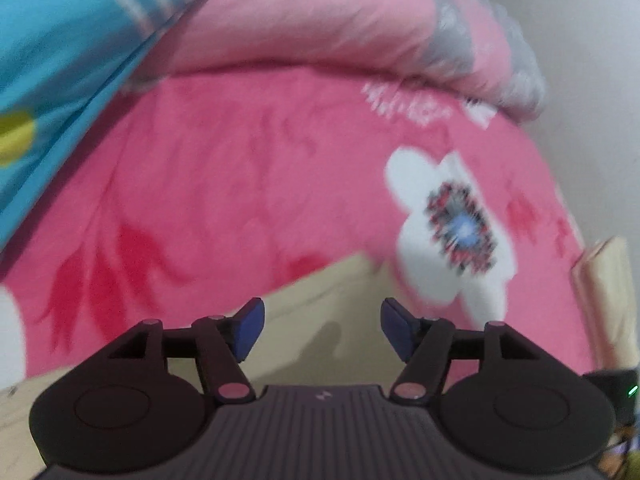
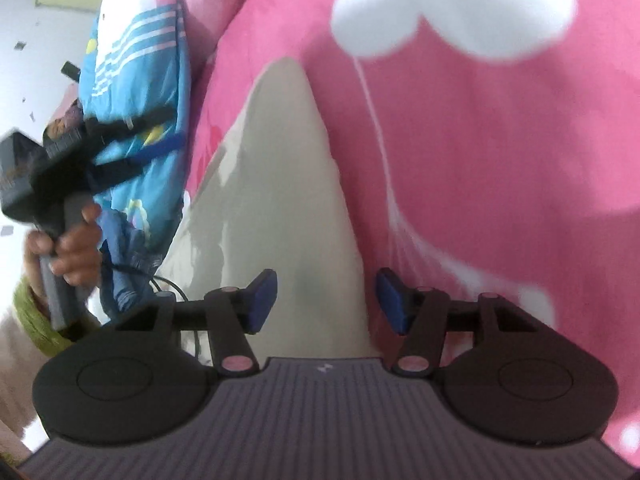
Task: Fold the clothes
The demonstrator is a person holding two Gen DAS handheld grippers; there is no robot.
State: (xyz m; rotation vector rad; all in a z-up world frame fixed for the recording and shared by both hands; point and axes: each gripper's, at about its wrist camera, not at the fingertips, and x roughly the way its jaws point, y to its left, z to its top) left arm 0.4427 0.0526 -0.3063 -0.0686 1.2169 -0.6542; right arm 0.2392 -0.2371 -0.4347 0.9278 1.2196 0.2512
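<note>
Though blurred, beige cloth (image 1: pixel 316 320) seemingly beneath the spread, empty left hand-held gripper (image 1: pixel 322 328).

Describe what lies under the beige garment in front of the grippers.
The beige garment lies on a pink blanket printed with white flowers, which shows all round it. The part of the blanket beneath the garment is covered and cannot be seen.

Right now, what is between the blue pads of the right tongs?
Only the beige cloth lying on the pink flowered blanket shows between the open right tongs; nothing is gripped, as the right wrist view shows.
</note>
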